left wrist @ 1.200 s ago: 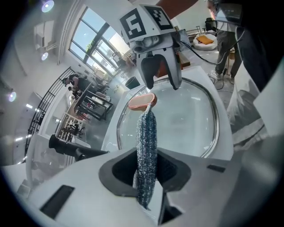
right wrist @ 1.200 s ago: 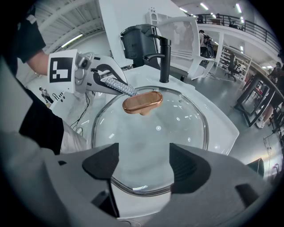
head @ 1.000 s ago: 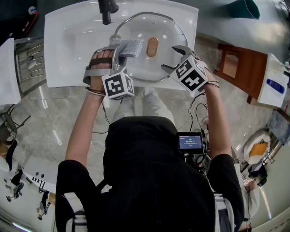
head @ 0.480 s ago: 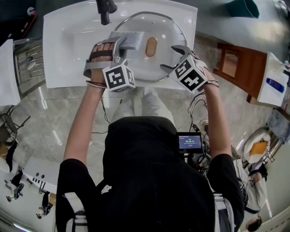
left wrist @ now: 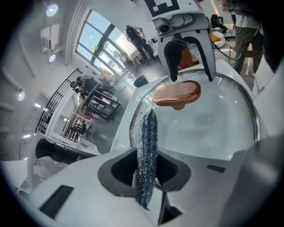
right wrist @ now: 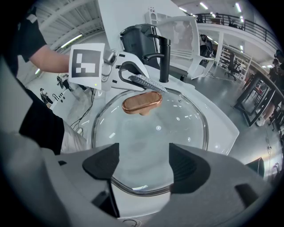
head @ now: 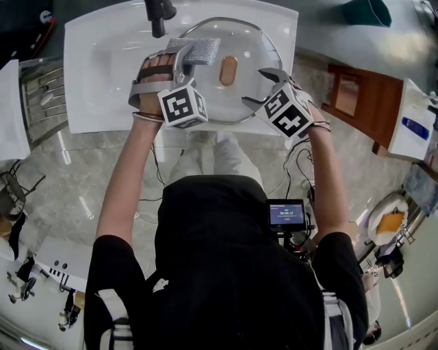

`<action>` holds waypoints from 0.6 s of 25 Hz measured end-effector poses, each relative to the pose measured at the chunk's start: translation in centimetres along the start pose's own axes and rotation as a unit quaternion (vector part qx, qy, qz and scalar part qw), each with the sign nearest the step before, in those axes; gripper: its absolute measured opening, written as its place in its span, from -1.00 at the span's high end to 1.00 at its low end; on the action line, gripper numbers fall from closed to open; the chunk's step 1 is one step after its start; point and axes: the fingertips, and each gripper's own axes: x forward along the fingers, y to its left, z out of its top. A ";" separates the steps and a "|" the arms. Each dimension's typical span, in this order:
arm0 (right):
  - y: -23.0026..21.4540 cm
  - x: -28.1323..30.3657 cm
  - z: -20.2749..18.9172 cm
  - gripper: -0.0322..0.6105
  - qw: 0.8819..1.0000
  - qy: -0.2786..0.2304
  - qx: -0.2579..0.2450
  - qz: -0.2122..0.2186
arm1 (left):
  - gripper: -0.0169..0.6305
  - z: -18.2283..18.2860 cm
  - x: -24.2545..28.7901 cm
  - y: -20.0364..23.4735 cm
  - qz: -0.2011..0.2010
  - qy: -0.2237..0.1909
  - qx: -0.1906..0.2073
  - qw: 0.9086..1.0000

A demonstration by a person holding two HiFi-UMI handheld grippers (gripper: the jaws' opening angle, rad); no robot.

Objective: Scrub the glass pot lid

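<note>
Left gripper [left wrist: 144, 170]: jaws pinched tight on the steel scouring pad [left wrist: 146, 133]. The pad sits over the glass pot lid [head: 236, 96], at about 10 o'clock from its copper knob [head: 228, 70]. The lid lies in the white sink [head: 102, 61], with the black tap [head: 159, 14] at the lid's 11 o'clock. Right gripper [right wrist: 144, 166]: jaws spread, straddling the lid's rim at 4 o'clock. I can't tell whether they touch it.

Brightly, evenly lit. White glints on the clear domed glass pot lid [right wrist: 151, 133]. Fisheye bending, dark corners in 2 gripper views.
</note>
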 end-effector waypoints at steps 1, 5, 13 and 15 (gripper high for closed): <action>0.0 0.0 0.0 -0.15 1.000 0.000 0.000 0.000 | 0.71 0.0 0.1 0.0 0.000 0.000 0.000 1.000; 0.0 0.0 0.0 -0.15 1.000 -0.001 0.000 0.001 | 0.71 0.0 0.1 0.0 0.001 0.001 0.001 1.000; 0.0 0.1 0.0 -0.15 1.000 0.001 0.001 0.000 | 0.71 -0.3 -0.5 -0.6 0.004 -0.002 -0.002 1.000; 0.0 0.0 0.0 -0.15 1.000 0.001 0.001 0.001 | 0.71 -0.4 -0.8 -0.8 0.003 -0.001 -0.004 1.000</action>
